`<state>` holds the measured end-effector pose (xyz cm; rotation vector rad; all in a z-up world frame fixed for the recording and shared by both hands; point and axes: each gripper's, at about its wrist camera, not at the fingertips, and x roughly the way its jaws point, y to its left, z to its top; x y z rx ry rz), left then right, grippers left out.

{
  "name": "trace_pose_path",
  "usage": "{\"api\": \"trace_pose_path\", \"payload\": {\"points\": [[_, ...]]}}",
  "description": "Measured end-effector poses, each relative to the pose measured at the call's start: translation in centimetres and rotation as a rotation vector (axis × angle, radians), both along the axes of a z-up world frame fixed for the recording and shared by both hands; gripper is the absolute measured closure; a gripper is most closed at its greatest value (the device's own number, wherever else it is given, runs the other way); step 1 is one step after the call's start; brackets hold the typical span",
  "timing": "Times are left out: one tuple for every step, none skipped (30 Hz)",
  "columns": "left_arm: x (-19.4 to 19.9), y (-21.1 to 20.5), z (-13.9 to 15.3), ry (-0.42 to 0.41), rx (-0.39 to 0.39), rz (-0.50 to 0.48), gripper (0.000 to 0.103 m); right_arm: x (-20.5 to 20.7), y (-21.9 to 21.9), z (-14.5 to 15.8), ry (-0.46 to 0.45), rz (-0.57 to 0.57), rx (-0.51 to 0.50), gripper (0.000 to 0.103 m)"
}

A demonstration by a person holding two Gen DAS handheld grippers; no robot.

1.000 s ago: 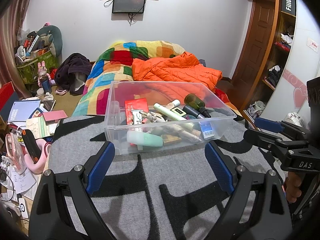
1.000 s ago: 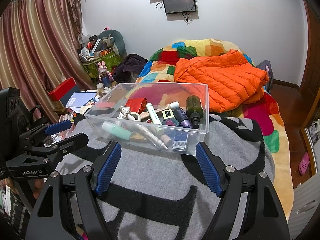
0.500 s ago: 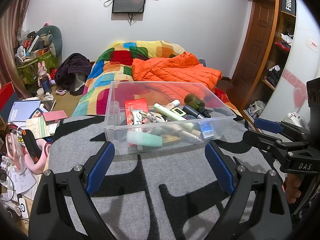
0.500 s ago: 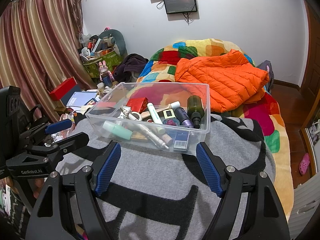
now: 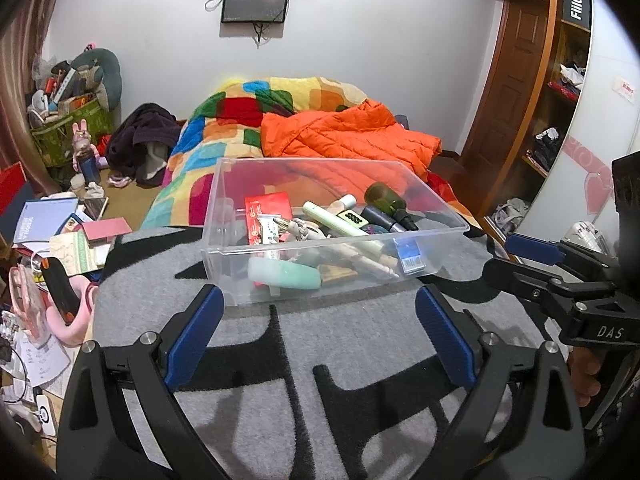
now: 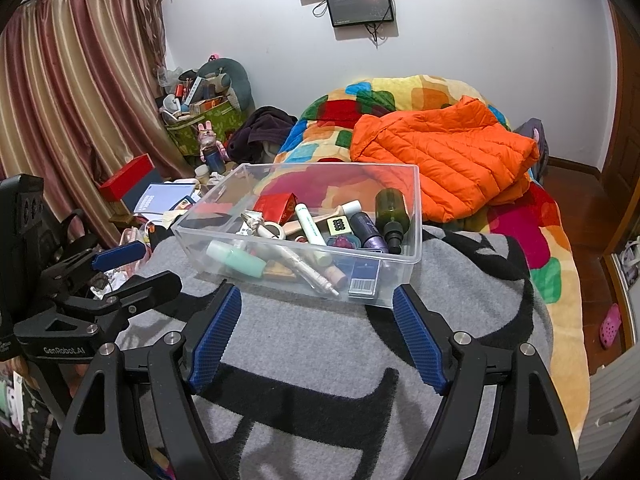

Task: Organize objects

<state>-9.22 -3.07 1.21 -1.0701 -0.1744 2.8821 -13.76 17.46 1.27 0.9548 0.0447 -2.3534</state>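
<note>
Stillness up close: left gripper (image 5: 316, 300) spread wide and empty, low over the grey blanket (image 5: 360, 360), blue pads either side of the near wall of the clear bin (image 5: 224, 208) without touching it; right gripper (image 6: 317, 296) likewise agape, holding nothing, just short of the same wall from the other side. Shows almost no change against a second ago: same hover, same gap between the fingers, at most a slight drift of the right-hand view. Sits squarely on the blanket, that bin, with the task's things all inside: mint tube (image 5: 284, 274) against the near wall, white tube (image 5: 340, 224) slanting across the middle, red box (image 5: 268, 208) at the left, dark green bottle (image 5: 386, 198) lying at the far right, small tubes and pens jumbled between. Leaves nothing loose on the grey cloth around the bin. Fits two readings, judging by that: a gathering of loose toiletries into the bin already complete, or a jumbled heap awaiting sorting out of it. Settles neither, so little movement. Beyond, orange jacket (image 5: 348, 136) heaped on the patchwork quilt (image 5: 240, 112), well apart from the bin
</note>
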Motion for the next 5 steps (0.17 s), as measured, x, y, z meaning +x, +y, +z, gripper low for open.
{"api": "trace_pose_path", "payload": {"points": [[0.11,0.04,0.12,0.006,-0.002,0.001,0.005,0.01,0.0,0.0,-0.001,0.001,0.0,0.027],[0.19,0.08,0.22,0.01,-0.003,0.001,0.005,0.05,-0.02,0.02,-0.002,0.001,0.0,0.027],[0.26,0.1,0.3,0.012,-0.004,0.0,0.005,0.23,-0.1,-0.04,-0.002,0.002,0.001,0.027],[0.28,0.06,0.35,0.012,-0.002,-0.001,0.005,0.13,-0.06,0.01,-0.003,0.003,0.001,0.027],[0.29,0.03,0.37,0.009,0.0,0.0,0.005,0.11,-0.07,-0.02,-0.006,0.003,0.001,0.027]]}}
